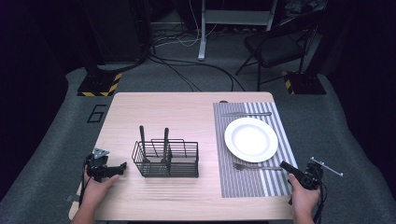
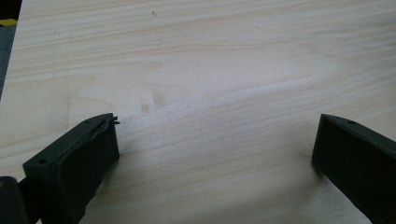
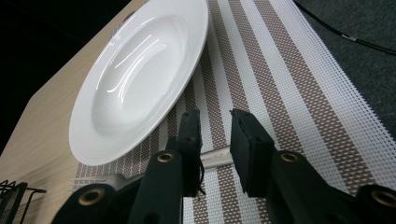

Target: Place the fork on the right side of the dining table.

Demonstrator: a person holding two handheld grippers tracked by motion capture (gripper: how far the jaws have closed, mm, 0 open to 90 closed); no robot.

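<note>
Fork (image 1: 256,166) lies on the striped placemat (image 1: 268,186), just in front of the white plate (image 1: 251,139). Right gripper (image 3: 215,140) looks to be straddling the handle end, jaws narrowly apart, not yet clamped, so closing is probably next. Left gripper (image 2: 215,149) hangs wide open over bare table (image 2: 210,60) beside the wire caddy (image 1: 166,158). Plate rim sits close; more room toward the near edge.

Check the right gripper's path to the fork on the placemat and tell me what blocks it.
Nothing visible blocks it. The right gripper is already at the handle of the fork, its jaws apart with the handle crossing between them on the striped placemat. The white plate sits just beyond the fork, apart from the jaws.
</note>
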